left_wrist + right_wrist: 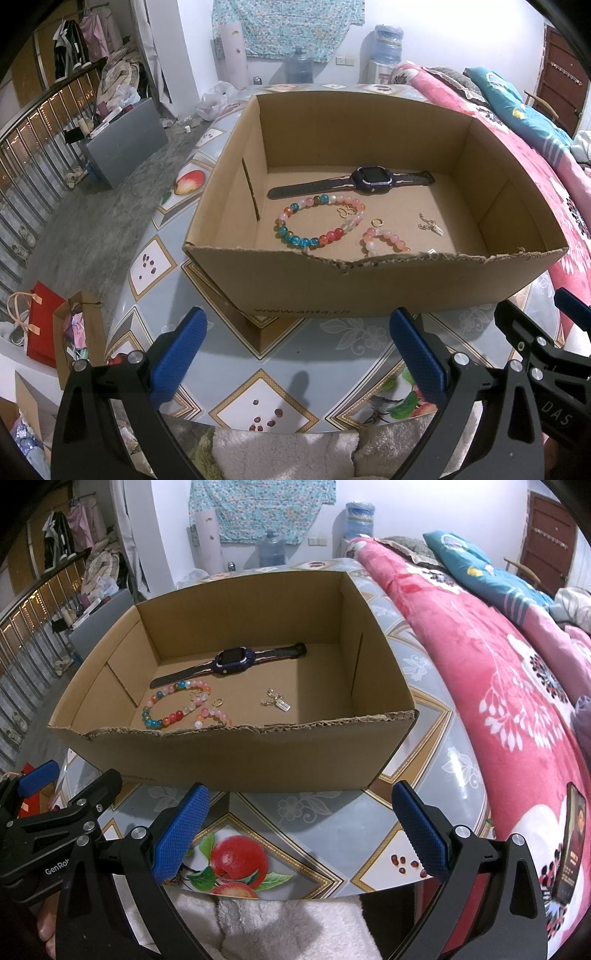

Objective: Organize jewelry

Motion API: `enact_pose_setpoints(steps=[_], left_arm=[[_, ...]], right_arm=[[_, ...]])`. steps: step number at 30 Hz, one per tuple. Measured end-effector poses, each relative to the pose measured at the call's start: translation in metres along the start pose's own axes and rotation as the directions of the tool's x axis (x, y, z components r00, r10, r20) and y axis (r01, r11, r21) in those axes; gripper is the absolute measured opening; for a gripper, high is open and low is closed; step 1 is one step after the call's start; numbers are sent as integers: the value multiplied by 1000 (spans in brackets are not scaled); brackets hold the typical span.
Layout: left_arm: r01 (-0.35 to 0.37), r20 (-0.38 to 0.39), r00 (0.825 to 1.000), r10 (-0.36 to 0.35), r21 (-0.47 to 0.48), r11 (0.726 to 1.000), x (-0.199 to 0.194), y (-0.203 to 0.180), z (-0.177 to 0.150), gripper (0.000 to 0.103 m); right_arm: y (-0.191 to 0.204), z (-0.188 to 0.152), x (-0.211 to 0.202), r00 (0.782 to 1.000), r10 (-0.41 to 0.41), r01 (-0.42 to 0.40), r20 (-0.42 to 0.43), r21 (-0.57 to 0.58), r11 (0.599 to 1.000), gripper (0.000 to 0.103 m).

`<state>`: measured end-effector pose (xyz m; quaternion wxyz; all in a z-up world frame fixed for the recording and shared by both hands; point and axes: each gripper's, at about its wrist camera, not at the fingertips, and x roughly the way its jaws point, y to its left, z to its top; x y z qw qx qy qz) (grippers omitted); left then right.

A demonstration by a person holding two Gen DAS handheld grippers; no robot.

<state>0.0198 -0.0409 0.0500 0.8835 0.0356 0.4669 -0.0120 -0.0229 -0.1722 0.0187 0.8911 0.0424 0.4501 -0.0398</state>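
An open cardboard box stands on the patterned table. Inside lie a dark purple smartwatch, a large multicoloured bead bracelet, a smaller pink bead bracelet, a gold ring, a gold butterfly charm and a small chain with a tag. My left gripper is open and empty, in front of the box. My right gripper is open and empty, also in front of the box.
The table has a glossy fruit-print cover. A pink floral quilt lies along the right, with a phone on it. A white towel lies at the near edge. Bags stand on the floor at left.
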Motion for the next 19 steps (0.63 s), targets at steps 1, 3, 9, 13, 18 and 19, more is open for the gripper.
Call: enact_pose_setpoints(steps=[1,3,9,13,18,19], left_arm=[[0,0,1000,0,0,1000,0,0,0,97],[0,1,1000,0,0,1000,0,0,0,97],[0,0,1000,0,1,1000,0,0,1,97],[0,-1,1000,0,0,1000,0,1,1,97],[0,-1,1000,0,0,1000,0,0,0,97],[-1,-1,1000,1,1,1000,0,0,0,97]], right_arm=[[0,0,0,1000,-1,1,0,0,1000,95],[-1,0,0,1000,-1,1,0,0,1000,95],[-2,0,0,1000,-1,1,-1,0,1000,95],[-1,0,0,1000,-1,1,0,-1,1000,95],[-2,0,0,1000,-2,2,1,-2,1000,95],[-2,0,0,1000,-1,1,2,-3,1000,95]])
